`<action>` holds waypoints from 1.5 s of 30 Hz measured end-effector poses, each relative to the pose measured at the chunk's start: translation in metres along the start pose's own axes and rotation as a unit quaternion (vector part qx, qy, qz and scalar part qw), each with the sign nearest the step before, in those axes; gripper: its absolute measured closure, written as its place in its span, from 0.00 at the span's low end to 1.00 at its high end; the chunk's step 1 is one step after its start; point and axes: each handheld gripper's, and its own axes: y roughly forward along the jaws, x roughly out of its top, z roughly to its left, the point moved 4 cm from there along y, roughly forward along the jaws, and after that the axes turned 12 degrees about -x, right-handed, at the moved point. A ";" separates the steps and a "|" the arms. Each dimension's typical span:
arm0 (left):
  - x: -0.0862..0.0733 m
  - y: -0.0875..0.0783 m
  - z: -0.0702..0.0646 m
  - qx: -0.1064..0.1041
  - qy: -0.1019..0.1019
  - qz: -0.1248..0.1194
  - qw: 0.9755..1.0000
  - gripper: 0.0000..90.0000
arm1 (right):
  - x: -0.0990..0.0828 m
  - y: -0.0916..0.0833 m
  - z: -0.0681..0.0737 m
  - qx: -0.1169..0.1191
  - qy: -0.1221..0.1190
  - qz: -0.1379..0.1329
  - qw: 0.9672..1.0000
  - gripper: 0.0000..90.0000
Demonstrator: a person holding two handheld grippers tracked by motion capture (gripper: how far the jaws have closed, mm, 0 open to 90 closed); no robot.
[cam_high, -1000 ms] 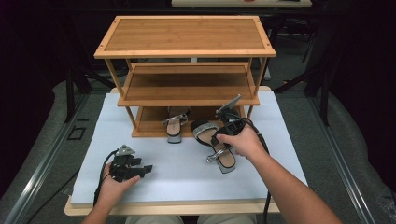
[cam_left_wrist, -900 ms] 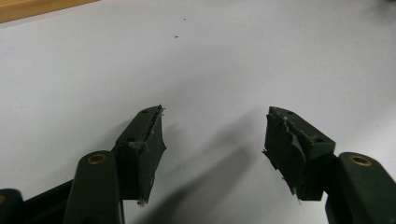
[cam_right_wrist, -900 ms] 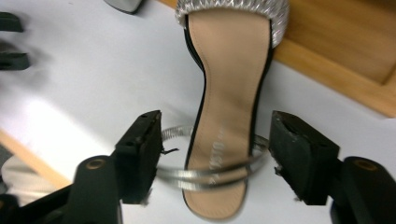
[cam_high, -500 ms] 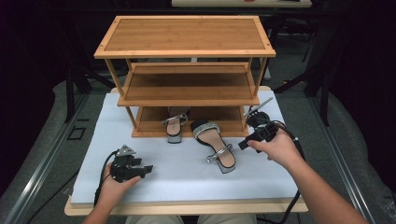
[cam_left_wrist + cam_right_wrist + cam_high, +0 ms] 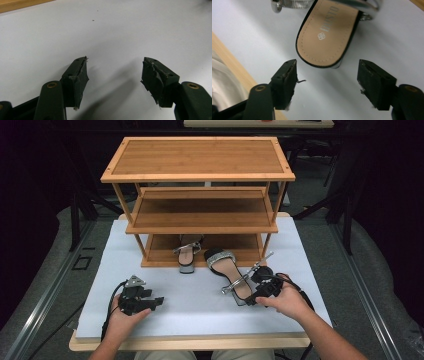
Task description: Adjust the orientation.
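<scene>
A person seated at a white-covered surface (image 5: 165,265) works 2 hand-held grippers in front of a 3-tier wooden shoe rack (image 5: 200,200). The right gripper (image 5: 256,296) sits just behind the heel end of a silver-strapped sandal (image 5: 227,272), which lies on the surface in front of the rack, toe toward the bottom shelf. Its jaws have just been opening and stand spread, nothing pinched — the sandal's heel (image 5: 324,40) lies just ahead of the gap, not yet between the pads. The left gripper (image 5: 156,301) rests near the front left of the surface, its jaws likewise spread over bare white cover (image 5: 112,37). A second sandal (image 5: 187,255) stands on the bottom shelf.

The risk from here, as it appears: a closing on the rounded heel rim alone could let the shoe pivot or slip, and the loose ankle strap might snag a pad.

The right gripper view shows the tan insole with its stamped lettering and the jaws' line onto the heel — detail lost from above. The high view alone gives the rack, the shelved mate and both hands' positions.
</scene>
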 end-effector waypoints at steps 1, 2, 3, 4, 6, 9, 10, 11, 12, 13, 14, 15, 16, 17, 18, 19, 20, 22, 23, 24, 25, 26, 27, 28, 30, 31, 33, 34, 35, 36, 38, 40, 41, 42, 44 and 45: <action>0.000 0.000 0.000 0.000 0.000 0.000 1.000 0.41 | 0.002 0.002 0.003 0.004 -0.003 -0.001 1.000 0.34; 0.000 0.000 0.000 0.000 0.000 0.000 1.000 0.41 | 0.004 0.005 0.005 0.004 -0.008 0.001 1.000 0.34; 0.000 0.000 0.000 -0.001 0.000 0.000 1.000 0.41 | 0.006 0.007 0.007 0.003 -0.013 0.001 1.000 0.34; 0.000 0.000 0.000 -0.001 0.000 0.000 1.000 0.41 | 0.008 0.009 0.009 -0.001 -0.015 0.003 1.000 0.33; 0.000 0.000 0.000 0.000 0.000 -0.002 1.000 0.41 | 0.010 0.015 0.010 -0.013 -0.023 0.004 1.000 0.36; 0.000 0.000 0.001 -0.003 0.000 0.000 1.000 0.41 | 0.013 0.021 0.010 -0.026 -0.024 0.014 0.999 0.39; 0.000 0.000 0.001 -0.003 0.000 0.000 1.000 0.41 | 0.014 0.020 0.011 -0.022 -0.021 0.016 0.999 0.39; 0.000 0.000 0.001 -0.003 0.000 0.000 1.000 0.41 | 0.014 0.020 0.013 -0.020 -0.017 0.018 1.000 0.39; 0.000 0.000 0.001 -0.003 0.000 0.000 1.000 0.41 | 0.015 0.020 0.015 -0.017 -0.016 0.019 1.000 0.39; 0.000 0.000 0.001 -0.003 -0.001 0.000 1.000 0.41 | 0.015 0.020 0.017 -0.027 -0.020 0.021 0.999 0.39; 0.000 0.000 0.001 -0.002 0.000 0.000 1.000 0.41 | 0.016 0.020 0.018 -0.024 -0.018 0.020 0.999 0.39; 0.000 0.000 0.000 -0.002 -0.001 0.000 1.000 0.41 | 0.016 0.020 0.020 -0.024 -0.017 0.020 0.999 0.38; 0.000 0.000 0.000 -0.001 -0.001 -0.001 1.000 0.41 | 0.017 0.020 0.021 -0.023 -0.018 0.019 0.999 0.38; 0.000 0.000 0.000 -0.001 -0.001 -0.001 1.000 0.41 | 0.017 0.020 0.022 -0.024 -0.019 0.019 0.999 0.38; 0.000 0.000 0.000 -0.002 0.000 -0.001 1.000 0.41 | 0.017 0.020 0.023 -0.021 -0.024 0.017 0.999 0.38; 0.000 0.000 0.000 -0.001 0.000 -0.001 1.000 0.41 | 0.018 0.021 0.024 -0.019 -0.026 0.015 0.999 0.38; 0.000 0.001 0.000 0.000 0.001 -0.002 1.000 0.41 | 0.018 0.021 0.025 -0.018 -0.029 0.010 0.999 0.37; 0.001 0.001 0.000 0.000 0.001 -0.002 1.000 0.41 | 0.021 0.022 0.029 -0.030 -0.041 0.001 0.999 0.35; 0.001 0.001 0.000 -0.001 0.001 -0.002 1.000 0.41 | 0.021 0.024 0.030 -0.030 -0.047 -0.001 0.998 0.33; 0.001 0.001 0.000 -0.001 0.001 -0.002 1.000 0.41 | 0.022 0.026 0.030 -0.030 -0.054 -0.002 0.998 0.32; 0.001 0.001 0.000 -0.001 0.001 -0.002 1.000 0.41 | 0.023 0.028 0.030 -0.032 -0.058 -0.002 0.998 0.31; 0.000 0.001 0.000 -0.001 0.001 -0.002 1.000 0.41 | 0.024 0.030 0.029 -0.031 -0.059 -0.003 0.998 0.30; 0.000 0.001 0.000 -0.003 0.001 -0.002 1.000 0.41 | 0.024 0.033 0.029 -0.016 -0.058 -0.008 0.998 0.29; 0.000 0.000 0.000 -0.004 -0.001 -0.002 1.000 0.41 | 0.025 0.034 0.028 -0.018 -0.059 -0.008 0.998 0.29; 0.000 0.000 0.000 -0.004 -0.001 -0.002 1.000 0.41 | 0.025 0.036 0.028 -0.014 -0.058 -0.012 0.998 0.29; 0.000 0.000 0.000 -0.004 -0.001 -0.002 1.000 0.41 | 0.024 0.037 0.027 -0.010 -0.058 -0.015 0.998 0.29; 0.000 0.000 0.001 -0.004 -0.001 -0.002 1.000 0.41 | 0.023 0.037 0.026 -0.009 -0.062 -0.015 0.998 0.29; 0.000 0.000 0.000 -0.003 -0.001 -0.001 1.000 0.41 | 0.023 0.037 0.026 -0.002 -0.061 -0.018 0.998 0.30; 0.000 0.000 0.000 -0.003 -0.001 -0.002 1.000 0.41 | 0.023 0.037 0.026 -0.003 -0.063 -0.017 0.998 0.30; 0.000 0.000 0.000 -0.003 -0.001 -0.001 1.000 0.41 | 0.023 0.036 0.027 -0.011 -0.067 -0.015 0.998 0.30; 0.000 0.000 0.000 -0.003 -0.002 -0.001 1.000 0.41 | 0.024 0.036 0.029 -0.010 -0.073 -0.017 0.997 0.30; 0.000 0.000 0.000 -0.003 -0.002 -0.002 1.000 0.41 | 0.026 0.033 0.028 -0.026 -0.070 0.000 0.997 0.30; 0.000 0.001 0.000 -0.002 -0.002 -0.003 1.000 0.41 | 0.028 0.033 0.029 -0.014 -0.062 -0.004 0.998 0.30; 0.001 0.001 0.000 -0.002 -0.001 -0.003 1.000 0.41 | 0.029 0.032 0.028 -0.004 -0.056 -0.008 0.998 0.30; 0.001 0.001 0.000 -0.002 -0.001 -0.002 1.000 0.41 | 0.034 0.028 0.028 0.002 -0.042 -0.024 0.999 0.30; 0.001 0.001 0.000 -0.003 -0.001 -0.003 1.000 0.41 | 0.037 0.025 0.028 0.003 -0.031 -0.033 0.999 0.30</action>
